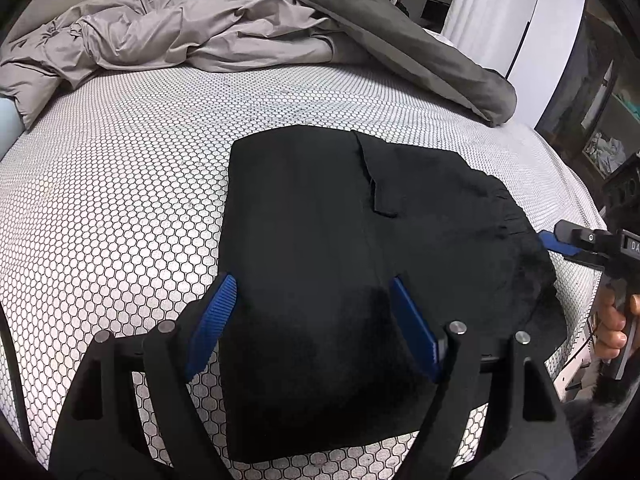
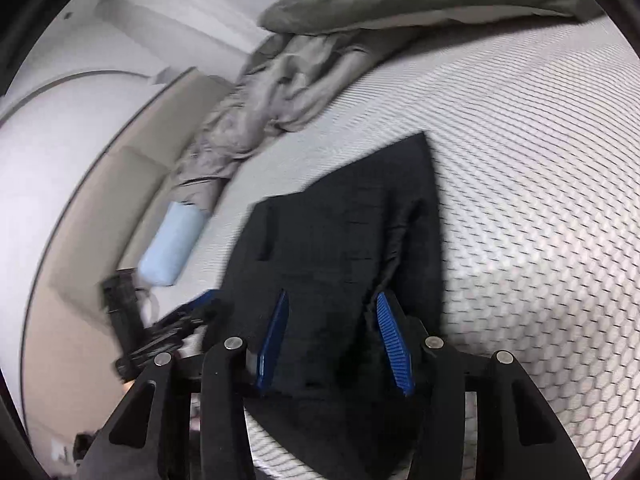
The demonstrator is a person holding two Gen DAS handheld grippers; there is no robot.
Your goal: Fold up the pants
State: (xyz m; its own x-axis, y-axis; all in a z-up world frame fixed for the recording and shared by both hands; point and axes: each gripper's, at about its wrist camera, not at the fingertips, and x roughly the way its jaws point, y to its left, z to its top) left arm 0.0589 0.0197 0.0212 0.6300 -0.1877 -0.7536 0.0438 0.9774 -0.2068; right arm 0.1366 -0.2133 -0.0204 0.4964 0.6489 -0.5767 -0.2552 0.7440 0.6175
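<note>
Black pants [image 1: 340,240] lie folded in a compact block on the honeycomb-patterned mattress [image 1: 120,200]. My left gripper [image 1: 312,284] is open, its blue pads straddling the near end of the pants just above the cloth. The right gripper [image 1: 560,240] shows at the right edge of that view, at the waistband side, held by a hand. In the right wrist view the right gripper [image 2: 332,300] is open over the pants [image 2: 352,232], its pads on either side of a raised fold. The left gripper [image 2: 180,320] appears blurred at the left.
A rumpled grey duvet [image 1: 200,28] and a darker green blanket [image 1: 400,40] are heaped at the far side of the bed. A light blue pillow [image 2: 172,244] lies by the beige headboard [image 2: 100,200]. White wardrobe doors [image 1: 500,12] stand beyond the bed.
</note>
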